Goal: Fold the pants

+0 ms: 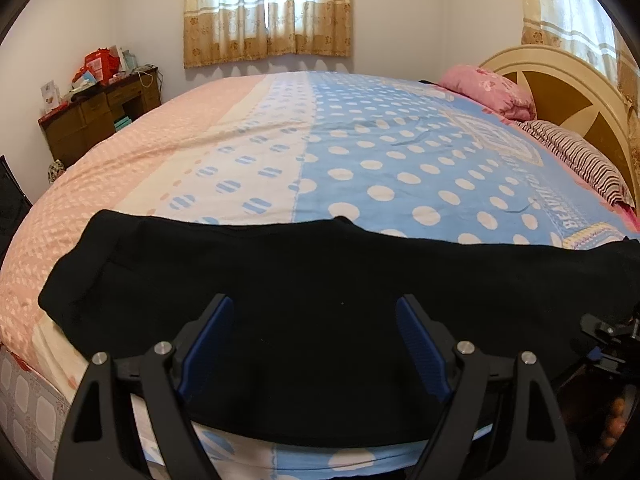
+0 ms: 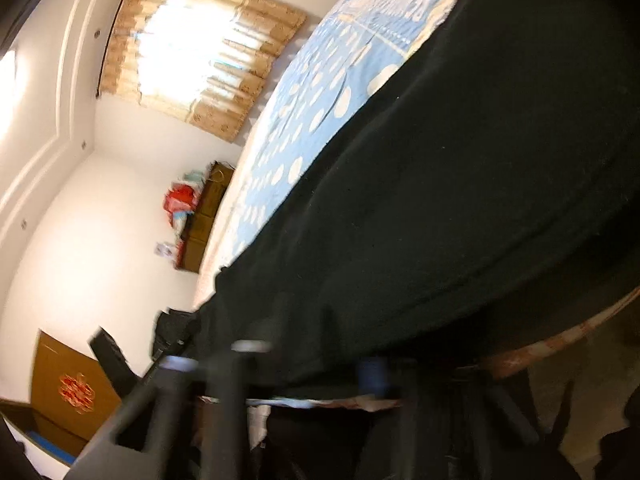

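Blue-padded fingers of the left gripper are held spread wide above the black pants, nothing being pinched. The pants are laid flat across the near edge of the bed, on a polka-dot sheet. The right gripper is blurred at the pants' edge; its state cannot be determined.

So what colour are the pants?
Black pants; clearest in the left wrist view.
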`<state>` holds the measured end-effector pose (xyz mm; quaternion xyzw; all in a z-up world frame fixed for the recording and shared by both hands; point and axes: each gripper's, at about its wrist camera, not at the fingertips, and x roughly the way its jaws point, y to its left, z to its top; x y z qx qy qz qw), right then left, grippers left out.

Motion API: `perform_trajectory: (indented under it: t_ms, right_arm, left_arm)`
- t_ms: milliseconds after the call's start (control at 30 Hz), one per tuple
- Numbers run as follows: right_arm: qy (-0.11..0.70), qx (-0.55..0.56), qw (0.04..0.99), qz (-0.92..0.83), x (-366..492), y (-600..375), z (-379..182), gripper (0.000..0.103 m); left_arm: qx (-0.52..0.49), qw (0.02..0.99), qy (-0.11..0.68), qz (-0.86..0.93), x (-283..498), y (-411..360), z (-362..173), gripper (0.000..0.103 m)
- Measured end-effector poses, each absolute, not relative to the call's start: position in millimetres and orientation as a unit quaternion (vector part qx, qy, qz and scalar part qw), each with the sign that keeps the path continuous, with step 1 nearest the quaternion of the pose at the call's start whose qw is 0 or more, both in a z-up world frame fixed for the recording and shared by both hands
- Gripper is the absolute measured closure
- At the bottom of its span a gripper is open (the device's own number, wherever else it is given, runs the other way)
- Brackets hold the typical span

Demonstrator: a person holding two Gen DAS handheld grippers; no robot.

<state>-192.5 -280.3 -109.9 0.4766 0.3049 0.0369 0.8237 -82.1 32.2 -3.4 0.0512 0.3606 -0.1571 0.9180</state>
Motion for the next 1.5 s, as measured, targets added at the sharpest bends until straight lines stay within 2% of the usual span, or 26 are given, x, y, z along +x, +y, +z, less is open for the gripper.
perform_trajectory:
  t_ms: [233, 467, 733, 867, 900, 1133, 1433, 1467, 1500]
  right_arm:
    - [0.313, 0.439, 0.841, 0.043, -216, -269, -94, 0.101]
    - [0.332, 0.468, 0.818, 0.035, -217, -275, -124, 0.099]
    - [0.322, 0.476, 0.818, 0.024, -256, -296, -92, 0.081]
    - [0.269, 0.471, 0.837, -0.077, -296, -336, -69, 0.064]
    - [0.257, 0.467, 0.841, -0.094, -302, -343, -64, 0.064]
    - [0.255, 0.434, 0.846, -0.174, -306, -369, -52, 0.064]
    - [0.248, 0.419, 0.855, -0.180, -297, -372, -60, 0.065]
    - [0.250, 0.415, 0.856, -0.182, -296, -372, -60, 0.078]
    - [0.254, 0.410, 0.856, -0.187, -296, -373, -61, 0.096]
  left_arm:
    - [0.055, 0.916, 0.362, -0.162, -82, 28, -6, 0.017]
    - [0.063, 0.916, 0.357, -0.171, -86, 22, -5, 0.017]
    - [0.078, 0.906, 0.366, -0.198, -88, -4, -14, 0.017]
    - [0.087, 0.903, 0.371, -0.199, -85, -16, -22, 0.017]
    - [0.092, 0.903, 0.373, -0.195, -83, -18, -24, 0.017]
    - [0.096, 0.901, 0.380, -0.185, -83, -18, -29, 0.017]
    - [0.093, 0.901, 0.384, -0.179, -80, -15, -31, 0.017]
    - [0.096, 0.900, 0.386, -0.180, -80, -17, -34, 0.017]
    - [0.098, 0.899, 0.387, -0.180, -80, -18, -34, 0.017]
